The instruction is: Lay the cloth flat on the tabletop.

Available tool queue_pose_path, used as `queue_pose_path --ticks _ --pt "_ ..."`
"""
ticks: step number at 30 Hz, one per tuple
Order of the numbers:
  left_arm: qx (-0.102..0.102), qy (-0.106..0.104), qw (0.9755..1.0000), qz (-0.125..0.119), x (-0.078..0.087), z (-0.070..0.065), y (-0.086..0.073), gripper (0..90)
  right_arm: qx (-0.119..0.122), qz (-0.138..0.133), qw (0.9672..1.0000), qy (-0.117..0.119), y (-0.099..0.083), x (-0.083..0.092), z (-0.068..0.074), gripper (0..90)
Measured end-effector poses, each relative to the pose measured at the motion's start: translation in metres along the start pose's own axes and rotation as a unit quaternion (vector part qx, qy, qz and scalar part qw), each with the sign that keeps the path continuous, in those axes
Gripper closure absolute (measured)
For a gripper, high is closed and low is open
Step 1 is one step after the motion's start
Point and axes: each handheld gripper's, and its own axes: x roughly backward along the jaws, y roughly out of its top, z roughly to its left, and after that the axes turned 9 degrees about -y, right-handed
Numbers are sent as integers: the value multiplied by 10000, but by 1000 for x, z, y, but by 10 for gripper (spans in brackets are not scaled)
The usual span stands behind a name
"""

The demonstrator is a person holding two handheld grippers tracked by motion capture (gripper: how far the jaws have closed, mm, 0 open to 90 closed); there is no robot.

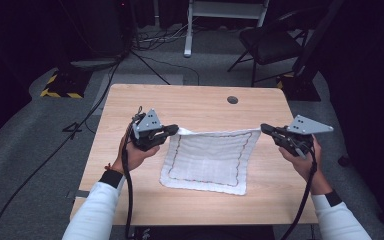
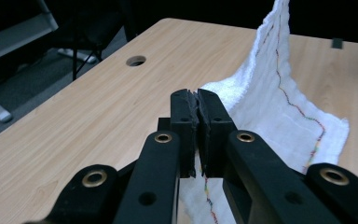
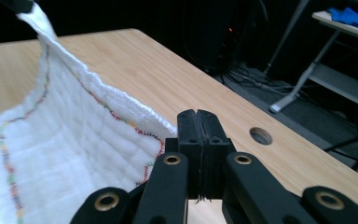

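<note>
Two far corners of the white cloth (image 1: pixel 207 160) are already pinched and raised: the left gripper (image 1: pixel 174 129) has its jaws clamped together on the corner at about ten o'clock from the cloth's middle, and the right gripper (image 1: pixel 265 128) has its jaws pressed tight on the corner at about two o'clock. Between them the far hem hangs taut in the air, while the near half of the cloth lies flat on the wooden table (image 1: pixel 130 105), towards six o'clock. In the left gripper view the cloth (image 2: pixel 279 98) rises steeply from the tabletop at one o'clock of the jaws; in the right gripper view it (image 3: pixel 70 140) sweeps up towards eleven o'clock. Judging by this, the grasp is done and a fold looks to be just beginning: carrying the lifted edge over to the near edge, laying it down, and letting go all remain.
</note>
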Motion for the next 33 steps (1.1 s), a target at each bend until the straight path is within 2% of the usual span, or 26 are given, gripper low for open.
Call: queue_pose_path --ticks 1,2,4,5,6,8,11,12,13,14,15,16,17,18,19,21,22,23,25,27,29,30,31,33 --pt "0 0 10000 0 0 0 0 861 0 0 10000 0 0 0 0 893" --pt "106 14 9999 -21 -7 11 0 861 -14 110 9999 -71 0 -15 -5 893" --pt "167 79 9998 -25 -14 21 0 861 -92 185 9997 -102 1 -27 -10 893" --pt "167 79 9998 -25 -14 21 0 861 -92 185 9997 -102 1 -27 -10 893" --pt "204 102 9997 -48 -19 27 1 861 -136 246 9994 -210 2 -43 -17 893" --pt "285 222 9993 -39 -30 43 4 861 -166 353 9988 -305 3 -55 -22 893" --pt "437 325 9985 -22 -41 58 3 860 -290 479 9975 -442 4 -77 -31 893" --pt "536 373 9979 -35 -46 64 0 860 -301 537 9969 -500 4 -82 -32 893" --pt "536 373 9979 -35 -46 64 0 860 -301 537 9969 -500 4 -82 -32 893" --pt "643 473 9968 51 -54 74 -4 860 -323 660 9958 -551 3 -97 -37 893" --pt "733 531 9959 75 -57 79 -6 859 -311 734 9952 -566 2 -102 -38 893" --pt "733 531 9959 75 -57 79 -6 859 -311 734 9952 -566 2 -102 -38 893" --pt "916 556 9942 53 -63 85 -11 859 -296 814 9943 -629 1 -110 -39 892" --pt "1015 709 9922 107 -69 90 -14 844 -369 957 9924 -676 -1 -125 -41 888" --pt "1091 791 9908 113 -71 91 -16 796 -324 1000 9913 -793 -2 -131 -40 877" --pt "1236 968 9875 140 -76 94 -18 680 -292 1027 9887 -1056 -5 -140 -37 741" --pt "1236 968 9875 140 -76 94 -18 598 -325 1068 9878 -1090 -6 -144 -35 679" --pt "1299 1045 9859 168 -79 94 -20 512 -367 1139 9874 -1038 -9 -147 -34 646" --pt "1305 1043 9855 292 -81 90 -26 435 -486 1267 9867 -898 -13 -150 -32 573" --pt "1325 1016 9849 446 -81 86 -33 355 -476 1332 9868 -795 -19 -149 -29 524" --pt "1294 976 9855 507 -81 84 -35 323 -525 1396 9869 -610 -27 -146 -25 468" --pt "1237 904 9860 659 -80 80 -41 323 -525 1396 9869 -610 -27 -146 -25 468" --pt "1176 841 9868 736 -79 77 -45 305 -476 1509 9868 -356 -38 -142 -16 426" --pt "1103 629 9870 982 -78 65 -60 285 -391 1587 9863 -221 -48 -137 -7 390"
